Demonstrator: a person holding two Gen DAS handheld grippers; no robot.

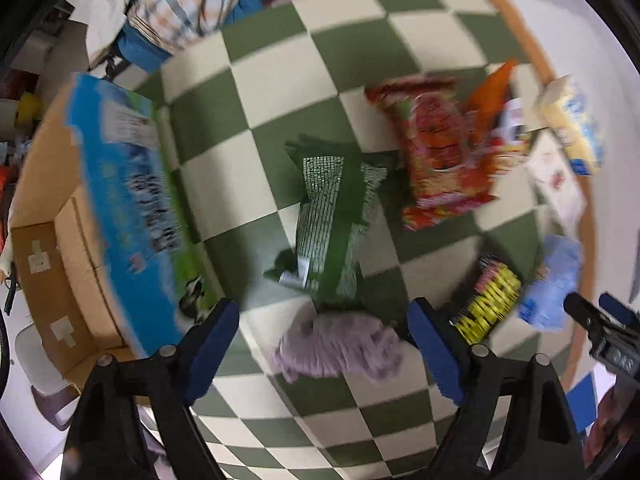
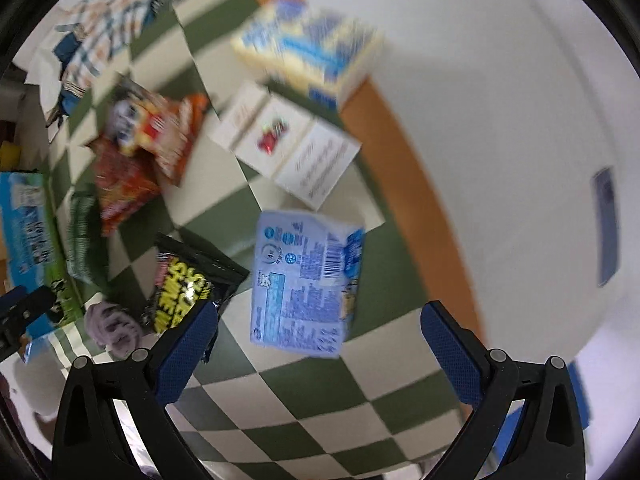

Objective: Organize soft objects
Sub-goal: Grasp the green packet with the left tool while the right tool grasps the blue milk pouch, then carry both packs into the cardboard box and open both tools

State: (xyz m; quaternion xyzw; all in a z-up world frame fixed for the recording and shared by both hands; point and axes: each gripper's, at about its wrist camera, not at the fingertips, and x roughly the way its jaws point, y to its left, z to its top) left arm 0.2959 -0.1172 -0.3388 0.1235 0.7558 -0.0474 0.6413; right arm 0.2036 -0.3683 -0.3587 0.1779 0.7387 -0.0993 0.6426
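A purple fluffy cloth (image 1: 340,350) lies on the green-and-cream checked cloth, just ahead of and between the fingers of my left gripper (image 1: 322,330), which is open and empty. It also shows in the right wrist view (image 2: 114,330). Beyond it lies a green packet (image 1: 334,220). My right gripper (image 2: 318,336) is open and empty, hovering near a light blue packet (image 2: 306,284). A black and yellow snack bag (image 2: 186,284) lies by its left finger. Red and orange snack bags (image 1: 440,152) lie farther back.
A blue and green box (image 1: 128,208) stands in front of an open cardboard box (image 1: 52,264) at the left. White boxes (image 2: 288,152) and a blue-yellow box (image 2: 312,48) sit near the table's orange edge (image 2: 404,184). Plaid fabric (image 1: 188,0) lies at the back.
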